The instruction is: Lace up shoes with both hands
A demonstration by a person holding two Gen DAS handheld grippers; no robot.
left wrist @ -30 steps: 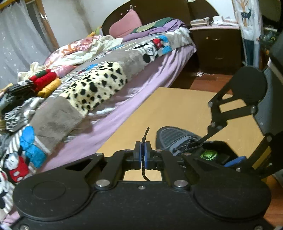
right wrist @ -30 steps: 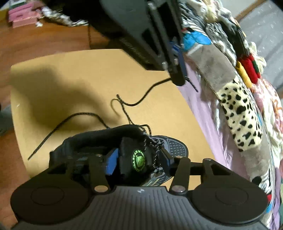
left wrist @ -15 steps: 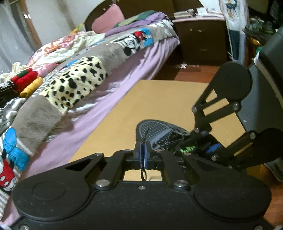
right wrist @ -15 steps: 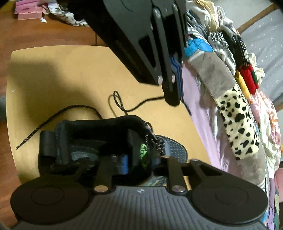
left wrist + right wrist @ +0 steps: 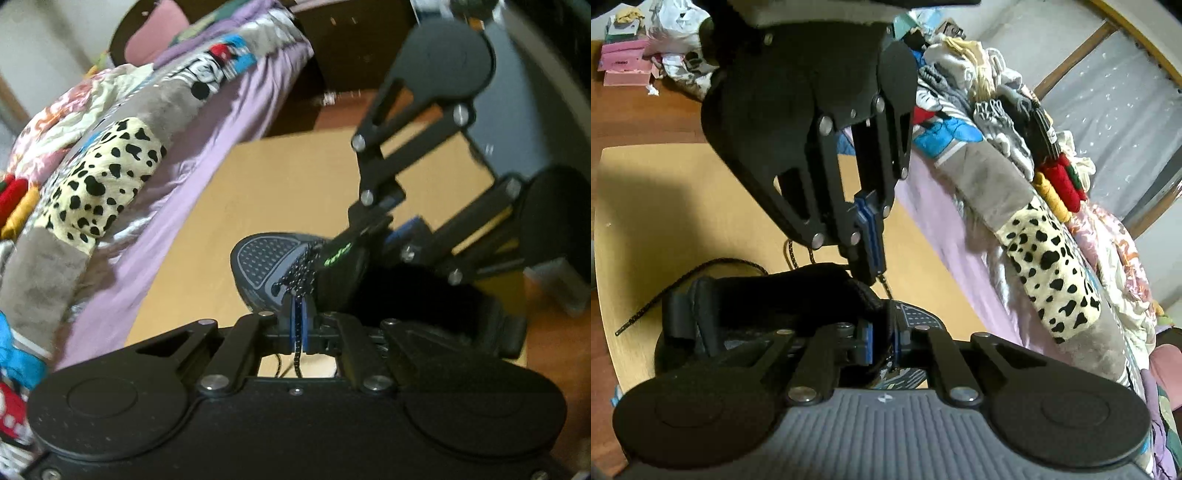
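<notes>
A dark grey-and-black shoe [image 5: 264, 258] [image 5: 757, 295] lies on the tan board [image 5: 295, 177], toe toward the bed. My left gripper [image 5: 297, 314] [image 5: 872, 254] is shut on the black speckled lace [image 5: 297, 352], its tip hanging just over the shoe's lacing. Another strand of the lace [image 5: 701, 267] trails off left across the board. My right gripper [image 5: 881, 341] [image 5: 364, 242] is at the shoe's throat. Its jaws are closing, and the tongue with the green logo [image 5: 338, 254] sits pinched between the blue pads [image 5: 866, 343].
A bed with a purple sheet [image 5: 207, 177] and heaps of clothes, among them a spotted blanket [image 5: 1049, 258], runs along one side of the board. Wooden floor [image 5: 635, 110] lies beyond it, with pink boxes [image 5: 624, 62] and dark furniture [image 5: 347, 44].
My left gripper has come down with the lace to just above the shoe's lacing. The right gripper's jaws have narrowed from wide apart to a tight gap around the tongue.
</notes>
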